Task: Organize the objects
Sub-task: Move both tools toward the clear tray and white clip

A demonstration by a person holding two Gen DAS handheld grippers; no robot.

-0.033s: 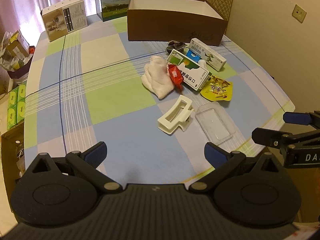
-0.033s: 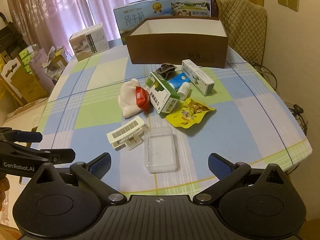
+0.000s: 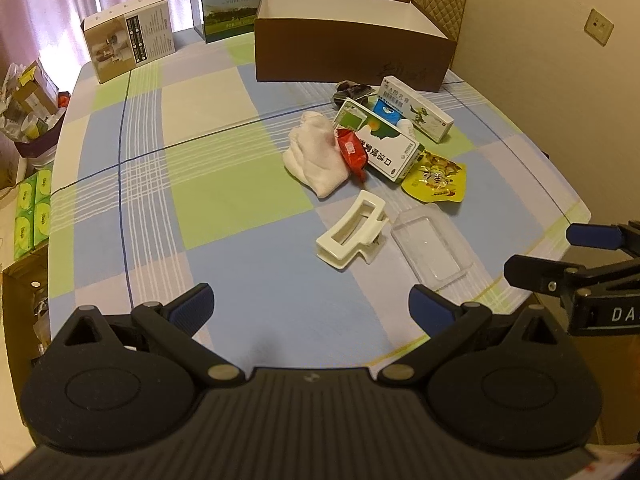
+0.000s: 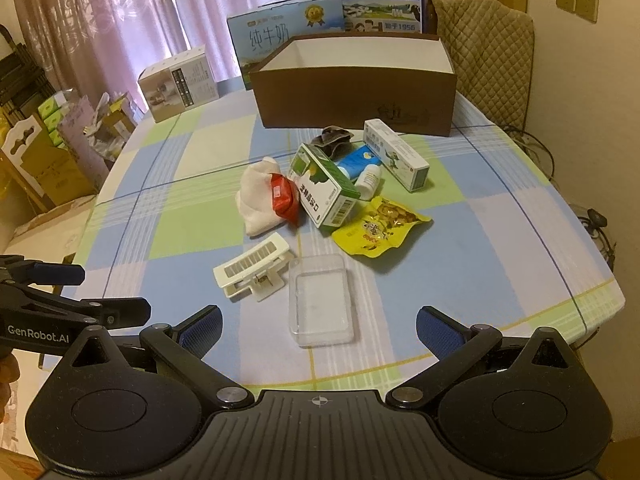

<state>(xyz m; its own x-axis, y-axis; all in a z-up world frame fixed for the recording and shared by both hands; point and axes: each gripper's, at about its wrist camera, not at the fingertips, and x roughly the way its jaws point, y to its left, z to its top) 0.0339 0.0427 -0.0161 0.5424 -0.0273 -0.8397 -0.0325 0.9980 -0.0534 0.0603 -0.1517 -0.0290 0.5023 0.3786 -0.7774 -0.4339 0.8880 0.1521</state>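
A pile of small objects lies mid-table: a white hair claw clip (image 3: 352,230) (image 4: 252,268), a clear plastic case (image 3: 430,246) (image 4: 320,300), a white cloth (image 3: 318,158), a red packet (image 3: 351,150), a green-white medicine box (image 3: 384,146) (image 4: 326,188), a long white box (image 3: 416,108), a yellow snack bag (image 3: 436,178) (image 4: 380,226) and a small white bottle (image 4: 369,178). An open brown cardboard box (image 3: 352,56) (image 4: 356,96) stands behind them. My left gripper (image 3: 310,306) and my right gripper (image 4: 318,326) are open and empty, low at the table's near edge.
Two milk cartons (image 4: 286,36) and a white product box (image 3: 128,38) stand at the back of the checked tablecloth (image 3: 200,184). A quilted chair (image 4: 486,48) is behind the brown box. Boxes and clutter sit on the floor at the left (image 3: 28,96).
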